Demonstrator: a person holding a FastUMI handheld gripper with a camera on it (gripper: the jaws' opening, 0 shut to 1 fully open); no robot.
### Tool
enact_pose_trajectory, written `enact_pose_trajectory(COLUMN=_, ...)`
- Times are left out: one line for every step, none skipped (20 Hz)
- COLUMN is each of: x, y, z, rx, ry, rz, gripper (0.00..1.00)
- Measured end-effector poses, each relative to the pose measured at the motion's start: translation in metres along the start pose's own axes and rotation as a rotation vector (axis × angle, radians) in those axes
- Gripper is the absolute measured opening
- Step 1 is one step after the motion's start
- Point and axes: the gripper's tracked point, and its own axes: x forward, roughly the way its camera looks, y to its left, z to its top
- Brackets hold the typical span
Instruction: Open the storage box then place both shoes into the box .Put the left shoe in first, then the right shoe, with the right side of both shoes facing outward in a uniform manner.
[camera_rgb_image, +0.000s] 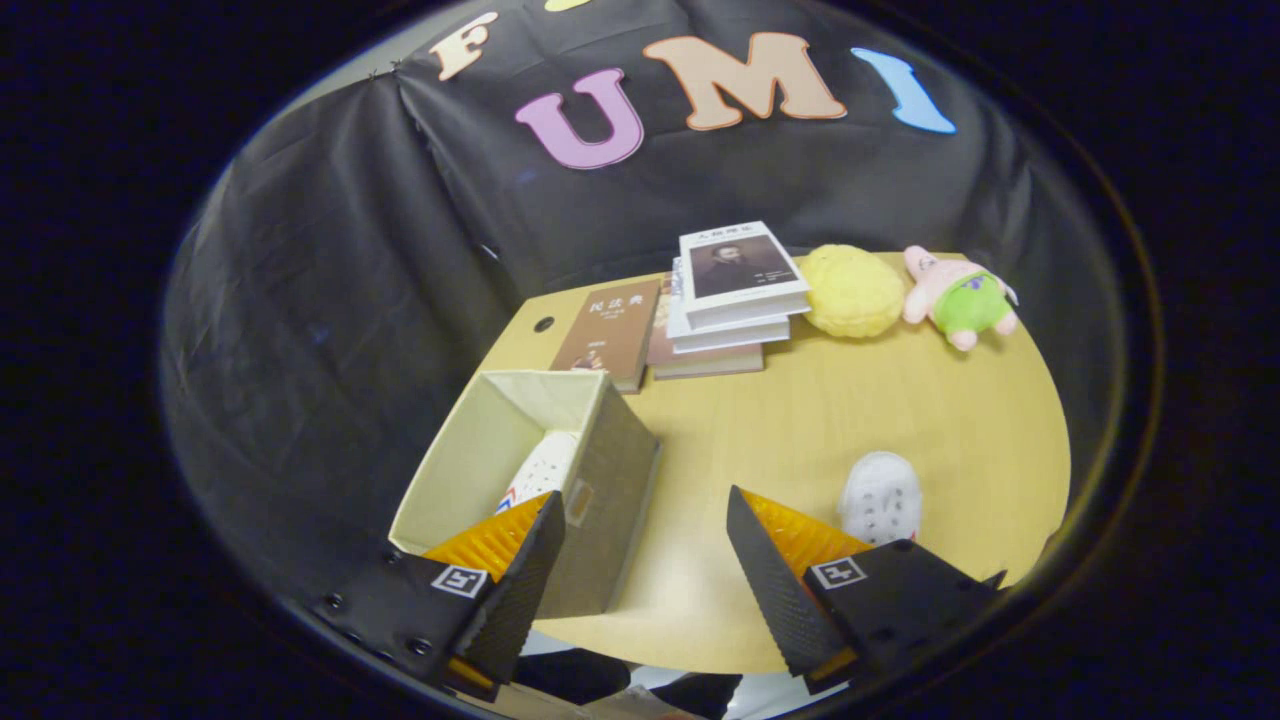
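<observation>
An open beige storage box (600, 470) stands at the left of the round wooden table (800, 420). One white perforated shoe (545, 468) lies inside the box, partly hidden behind my left finger. The other white shoe (880, 497) rests on the table to the right, just beyond my right finger. My gripper (645, 515) hangs above the table's near edge, open, with nothing between its fingers. Its left finger overlaps the box's near right corner; the right finger sits in front of the loose shoe.
At the back of the table lie a brown book (610, 332) and a stack of books (735, 295). A yellow round plush (852, 290) and a pink and green plush toy (960, 297) sit to their right.
</observation>
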Motion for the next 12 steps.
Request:
enact_pose_trajectory(x=-0.002, y=-0.013, z=0.0, rx=-0.006, ry=-0.001, rz=-0.016, gripper=1.0)
enact_pose_trajectory(x=-0.004, y=-0.027, z=-0.003, rx=-0.012, ry=0.001, rz=-0.038, gripper=1.0)
enact_pose_trajectory(x=-0.005, y=-0.042, z=-0.006, rx=-0.019, ry=0.007, rz=-0.061, gripper=1.0)
enact_pose_trajectory(x=-0.007, y=-0.057, z=-0.01, rx=-0.022, ry=0.015, rz=-0.083, gripper=1.0)
enact_pose_trajectory(x=-0.009, y=-0.07, z=-0.015, rx=-0.022, ry=0.028, rz=-0.105, gripper=1.0)
enact_pose_trajectory(x=-0.013, y=-0.081, z=-0.022, rx=-0.018, ry=0.038, rz=-0.124, gripper=1.0)
enact_pose_trajectory(x=-0.014, y=-0.094, z=-0.027, rx=-0.014, ry=0.05, rz=-0.14, gripper=1.0)
enact_pose_trajectory(x=-0.014, y=-0.106, z=-0.034, rx=-0.01, ry=0.062, rz=-0.158, gripper=1.0)
enact_pose_trajectory(x=-0.015, y=-0.118, z=-0.039, rx=-0.008, ry=0.076, rz=-0.175, gripper=1.0)
enact_pose_trajectory(x=-0.015, y=-0.131, z=-0.046, rx=-0.007, ry=0.089, rz=-0.193, gripper=1.0)
enact_pose_trajectory(x=-0.015, y=-0.142, z=-0.051, rx=-0.007, ry=0.102, rz=-0.208, gripper=1.0)
enact_pose_trajectory(x=-0.015, y=-0.152, z=-0.057, rx=-0.007, ry=0.116, rz=-0.222, gripper=1.0)
